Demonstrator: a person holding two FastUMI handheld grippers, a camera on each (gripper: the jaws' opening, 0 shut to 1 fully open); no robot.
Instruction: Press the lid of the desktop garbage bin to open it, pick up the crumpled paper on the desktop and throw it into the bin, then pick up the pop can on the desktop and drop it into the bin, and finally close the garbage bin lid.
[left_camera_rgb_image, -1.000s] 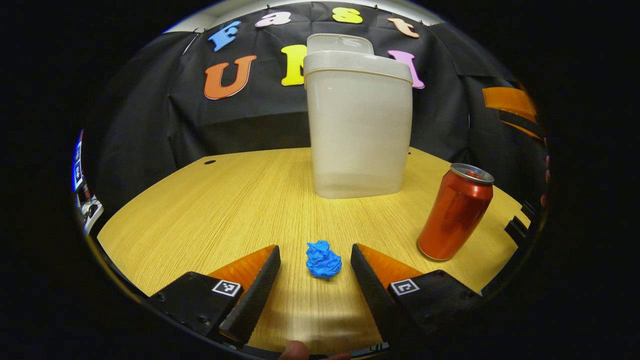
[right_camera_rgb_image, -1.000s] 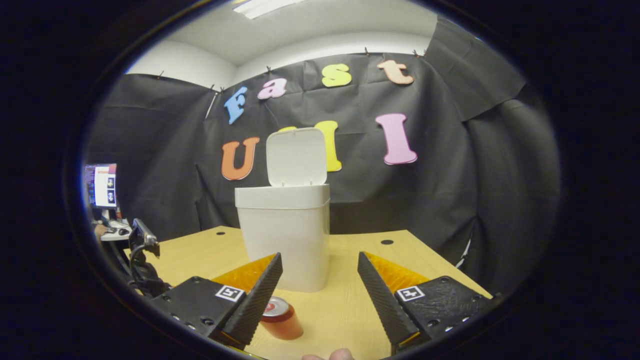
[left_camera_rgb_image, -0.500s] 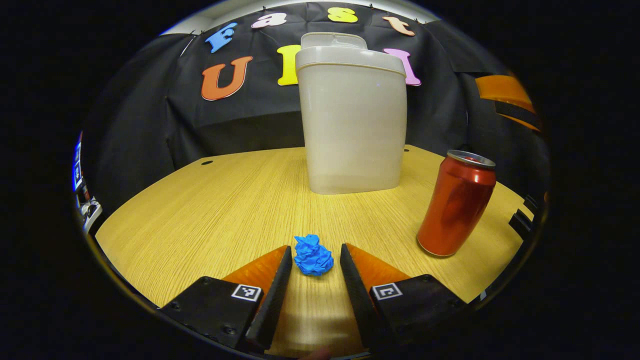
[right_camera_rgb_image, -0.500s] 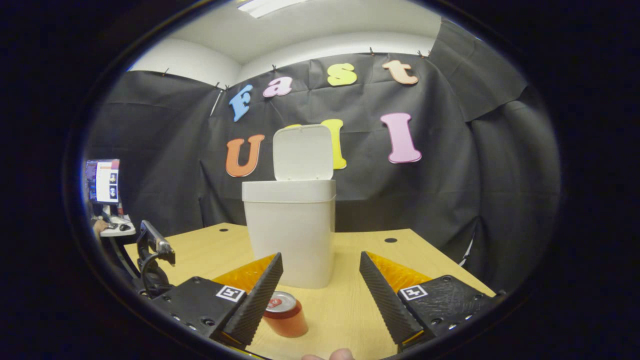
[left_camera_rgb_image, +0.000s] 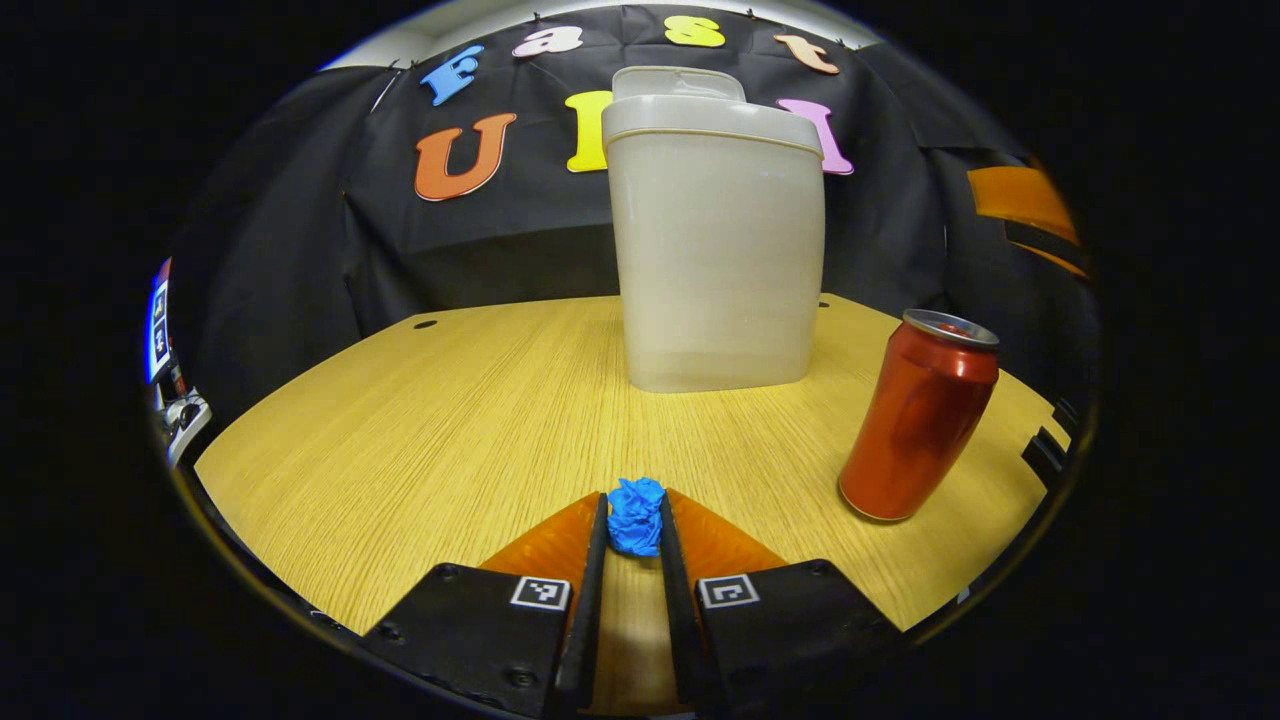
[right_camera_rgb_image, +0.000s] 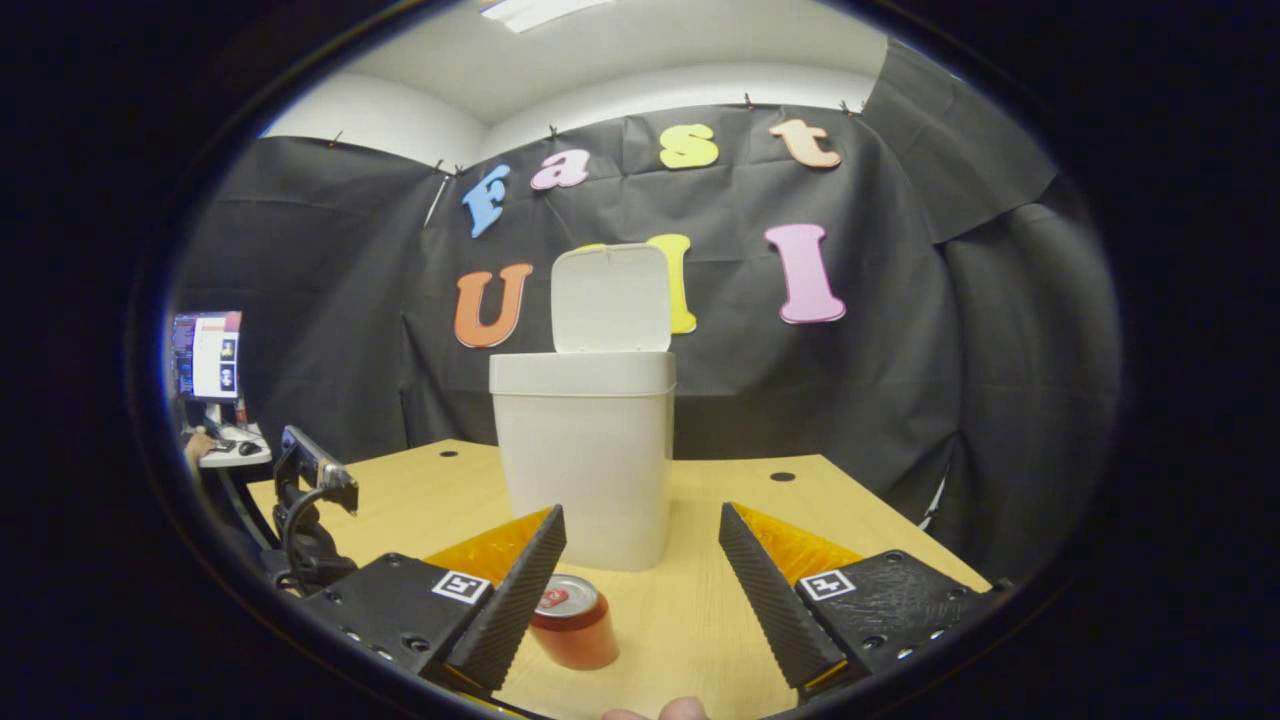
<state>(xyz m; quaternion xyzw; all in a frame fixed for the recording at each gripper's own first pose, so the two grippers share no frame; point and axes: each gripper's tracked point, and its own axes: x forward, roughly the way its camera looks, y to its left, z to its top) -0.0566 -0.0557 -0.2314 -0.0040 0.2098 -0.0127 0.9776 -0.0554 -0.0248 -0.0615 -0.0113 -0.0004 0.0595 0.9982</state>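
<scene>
The left gripper (left_camera_rgb_image: 633, 535) jaws are pinching the blue crumpled paper (left_camera_rgb_image: 636, 514) for lifting; the right gripper (right_camera_rgb_image: 640, 575) jaws are waiting open above the pop can (right_camera_rgb_image: 573, 621).

**Items hidden or cut off**

- Red aluminium pop can (right_camera_rgb_image: 573, 627): its left side was covered by a finger of the right gripper (right_camera_rgb_image: 640, 572) in the right gripper view.
- White plastic desktop bin (left_camera_rgb_image: 716, 245): its raised lid (left_camera_rgb_image: 678, 82) was mostly hidden behind the rim in the left gripper view; the interior could not be seen.
- Small bright monitor (right_camera_rgb_image: 206, 355): too small to make out.
</scene>
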